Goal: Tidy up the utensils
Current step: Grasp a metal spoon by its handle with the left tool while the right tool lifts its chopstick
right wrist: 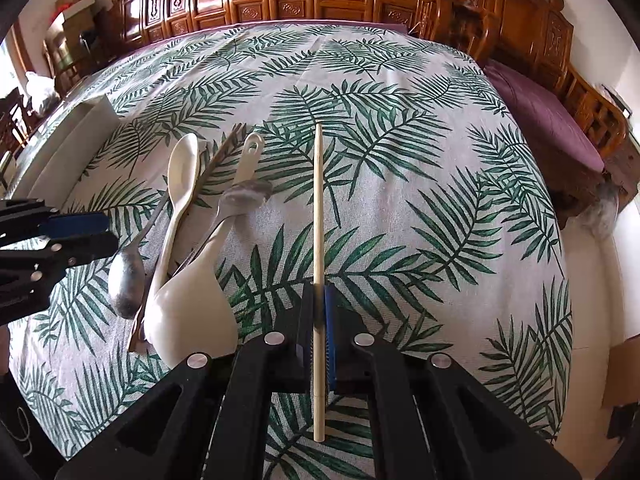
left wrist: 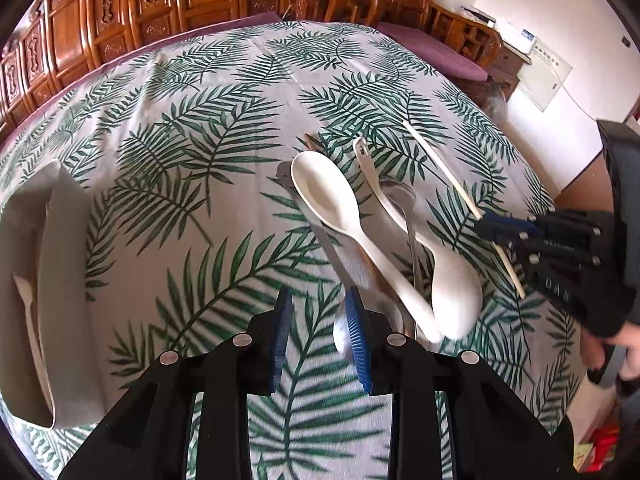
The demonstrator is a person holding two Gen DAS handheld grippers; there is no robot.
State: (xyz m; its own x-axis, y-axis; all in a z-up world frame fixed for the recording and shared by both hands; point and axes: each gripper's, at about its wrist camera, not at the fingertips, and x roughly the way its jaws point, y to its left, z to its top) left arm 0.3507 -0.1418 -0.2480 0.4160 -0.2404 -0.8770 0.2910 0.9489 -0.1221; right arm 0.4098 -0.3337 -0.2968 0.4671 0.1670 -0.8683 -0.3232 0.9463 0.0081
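A pile of utensils lies on the leaf-print tablecloth: two white plastic spoons, metal spoons and a thin dark handle. My left gripper hovers over the near end of the pile, open, with nothing between its blue pads. A metal spoon bowl shows just beside its right pad. My right gripper is shut on a pale wooden chopstick, which points straight away from it. In the left wrist view the right gripper holds the chopstick to the right of the pile.
A grey open tray stands at the table's left side with a white utensil inside; it is also visible as the tray in the right wrist view. Carved wooden cabinets and chairs line the far side. A purple cushion lies to the right.
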